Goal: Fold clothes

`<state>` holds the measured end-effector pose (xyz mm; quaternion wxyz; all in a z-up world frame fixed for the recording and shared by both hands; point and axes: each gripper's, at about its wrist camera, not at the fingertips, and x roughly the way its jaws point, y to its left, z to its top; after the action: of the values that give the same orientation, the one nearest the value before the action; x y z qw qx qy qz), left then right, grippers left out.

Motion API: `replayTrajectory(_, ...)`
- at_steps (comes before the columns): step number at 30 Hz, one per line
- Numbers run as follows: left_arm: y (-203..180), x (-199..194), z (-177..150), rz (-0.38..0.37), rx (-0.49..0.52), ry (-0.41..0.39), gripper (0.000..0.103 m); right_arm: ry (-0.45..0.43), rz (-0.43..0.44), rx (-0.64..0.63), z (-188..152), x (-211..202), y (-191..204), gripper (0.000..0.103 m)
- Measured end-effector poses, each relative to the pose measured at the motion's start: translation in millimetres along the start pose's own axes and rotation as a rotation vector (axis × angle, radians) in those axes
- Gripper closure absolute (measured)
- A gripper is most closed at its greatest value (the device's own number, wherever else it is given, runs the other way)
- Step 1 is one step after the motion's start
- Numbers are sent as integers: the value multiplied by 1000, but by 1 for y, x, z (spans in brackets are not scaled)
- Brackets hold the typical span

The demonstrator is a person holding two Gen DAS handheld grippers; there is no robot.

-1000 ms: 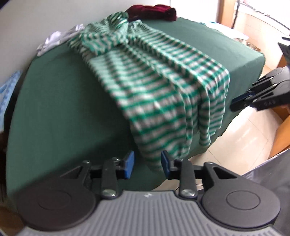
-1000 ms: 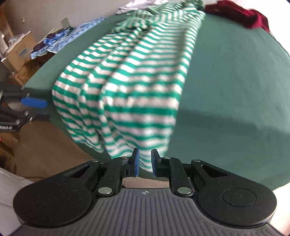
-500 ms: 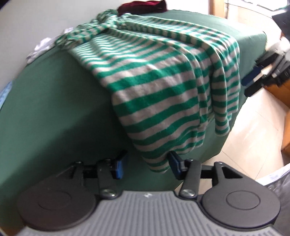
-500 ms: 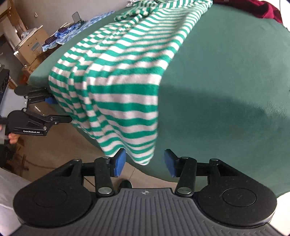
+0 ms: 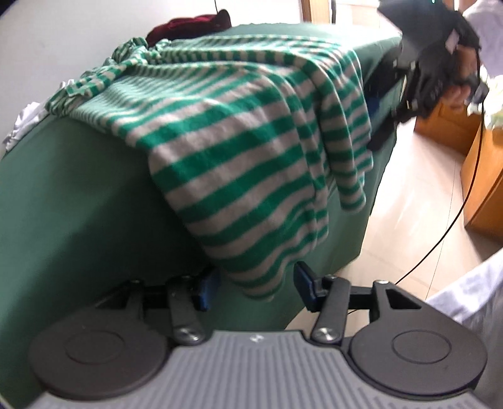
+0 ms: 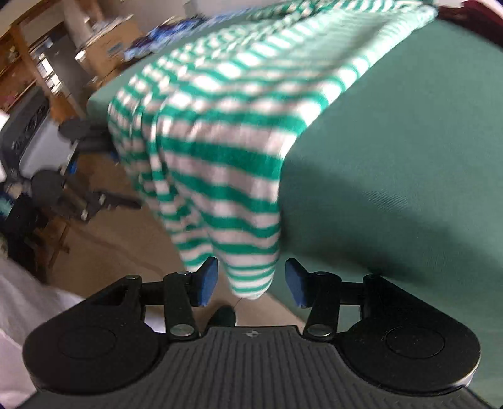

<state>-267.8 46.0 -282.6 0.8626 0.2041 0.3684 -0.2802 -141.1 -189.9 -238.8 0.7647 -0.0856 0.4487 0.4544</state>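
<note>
Down at the hanging hem of the striped garment [image 5: 239,163], the left gripper [image 5: 254,288] is standing released, its blue pads [image 5: 303,283] on either side of one lower corner of the cloth without pressing it. Likewise the right gripper [image 6: 250,281] is straddling the other lower corner of the garment [image 6: 220,141], its jaws closing slightly, the pads [image 6: 294,281] not yet touching the fabric. The garment is lying across the table's green cloth [image 5: 72,204] and spilling over its near edge.

Beyond the garment, the left wrist view is showing a dark red cloth [image 5: 191,25] at the far edge of the table, a white cloth [image 5: 22,122] to the garment's left, and a hand [image 5: 462,78] gripping the right tool past the garment's right side, beside wooden furniture [image 5: 484,188]. Only the right wrist view is showing the left tool left of the garment, cardboard boxes [image 6: 107,53] and wooden shelving [image 6: 22,63] behind it; their contents are too blurred to tell
</note>
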Motion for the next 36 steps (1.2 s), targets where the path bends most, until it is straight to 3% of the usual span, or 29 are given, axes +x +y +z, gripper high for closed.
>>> replayTrajectory(4, -9, 5, 1, -38, 45, -5, 49, 4, 56, -53, 2, 10, 2, 64)
replayTrajectory(6, -8, 3, 3, -59, 41, -16, 54, 1, 67, -79, 2, 13, 5, 65)
replayTrajectory(7, -7, 3, 4, -65, 35, -15, 62, -2, 62, -90, 1, 16, 6, 66)
replayTrajectory(8, -7, 3, 4, -66, 28, -8, 84, 1, 56, -97, -2, 18, 6, 76)
replayTrajectory(9, -8, 3, 4, -62, 18, 4, 95, 5, 55, -95, -4, 20, 6, 88)
replayTrajectory(13, -10, -7, 7, -84, -24, 29, 95, -12, 84, -39, -8, 13, 10, 90)
replayTrajectory(26, -24, -48, 56, -136, 47, 111, 97, 77, 235, 57, 16, -26, 29, 91)
replayTrajectory(30, -18, -74, 70, -154, -44, 118, 97, 72, 326, 119, 29, -47, 31, 91)
replayTrajectory(36, -5, -118, 86, -161, -251, 64, 97, 10, 457, 244, 54, -72, 14, 91)
